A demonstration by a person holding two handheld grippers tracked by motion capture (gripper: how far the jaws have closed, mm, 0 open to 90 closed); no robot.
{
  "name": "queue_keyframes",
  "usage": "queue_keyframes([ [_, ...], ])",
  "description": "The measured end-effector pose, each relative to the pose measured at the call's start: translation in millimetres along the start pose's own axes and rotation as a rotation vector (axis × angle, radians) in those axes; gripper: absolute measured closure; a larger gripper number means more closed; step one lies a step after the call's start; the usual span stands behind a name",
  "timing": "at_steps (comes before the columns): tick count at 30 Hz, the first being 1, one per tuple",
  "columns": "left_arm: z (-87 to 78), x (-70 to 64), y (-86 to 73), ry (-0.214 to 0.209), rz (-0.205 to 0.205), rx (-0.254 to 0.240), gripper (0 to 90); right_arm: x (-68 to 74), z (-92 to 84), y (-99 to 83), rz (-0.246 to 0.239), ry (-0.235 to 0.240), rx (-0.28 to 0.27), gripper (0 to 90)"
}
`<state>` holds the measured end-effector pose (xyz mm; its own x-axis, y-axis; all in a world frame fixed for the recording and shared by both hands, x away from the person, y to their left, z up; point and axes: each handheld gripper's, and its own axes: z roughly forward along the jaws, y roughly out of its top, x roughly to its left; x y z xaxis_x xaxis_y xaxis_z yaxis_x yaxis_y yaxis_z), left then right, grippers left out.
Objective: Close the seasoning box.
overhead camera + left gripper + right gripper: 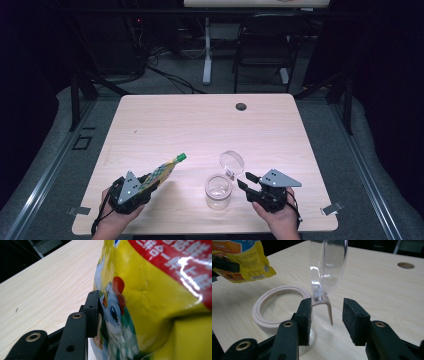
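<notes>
A yellow pouch (pixel 161 173) with a green cap (pixel 181 157) points up and to the right, tilted above the table, and my left gripper (pixel 134 189) is shut on its lower end. In the left gripper view the pouch (pixel 155 305) shows a cartoon rooster, with one pad (pixel 92 312) pressed against it. A clear jar (pixel 218 191) stands at the front middle with its hinged clear lid (pixel 231 162) swung open and upright. My right gripper (pixel 246 182) is open just right of the jar. Its view shows the jar's pale rim (pixel 265 305), the lid (pixel 328 265) and the hinge tab (pixel 329 311) between the jaws.
The light wooden table (pixel 200 125) has a round cable hole (pixel 241 106) near its far edge. A black chair (pixel 265 45) and a white desk leg (pixel 207 50) stand on the floor beyond. Two small clips sit at the table's front corners.
</notes>
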<state>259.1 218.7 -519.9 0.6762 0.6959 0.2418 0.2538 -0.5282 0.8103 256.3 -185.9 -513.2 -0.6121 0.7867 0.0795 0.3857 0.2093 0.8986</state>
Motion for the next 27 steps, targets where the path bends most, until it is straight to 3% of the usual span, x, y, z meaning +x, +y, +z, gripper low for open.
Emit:
queue_keyframes([
  [5, 1.0, -6.2, 3.2, 0.009, 0.047, 0.011, 63.6, 4.4, -5.8, 5.7, -0.046, 0.008, -0.019, 59.3],
  [10, 4.2, -14.4, 5.7, 0.032, 0.113, 0.040, 63.6, 3.6, -6.2, 3.8, -0.021, 0.005, -0.007, 62.3],
  [16, 7.7, -23.4, 7.9, 0.043, 0.175, 0.061, 63.6, 3.7, -8.5, 4.6, -0.031, 0.003, -0.010, 67.3],
  [21, 10.0, -26.8, 8.3, 0.049, 0.177, 0.071, 63.6, 6.6, -9.5, 5.3, -0.048, 0.004, -0.011, 67.6],
  [27, 11.5, -30.9, 8.8, 0.069, 0.209, 0.082, 63.7, 8.7, -10.6, 6.2, -0.057, 0.010, -0.017, 68.6],
])
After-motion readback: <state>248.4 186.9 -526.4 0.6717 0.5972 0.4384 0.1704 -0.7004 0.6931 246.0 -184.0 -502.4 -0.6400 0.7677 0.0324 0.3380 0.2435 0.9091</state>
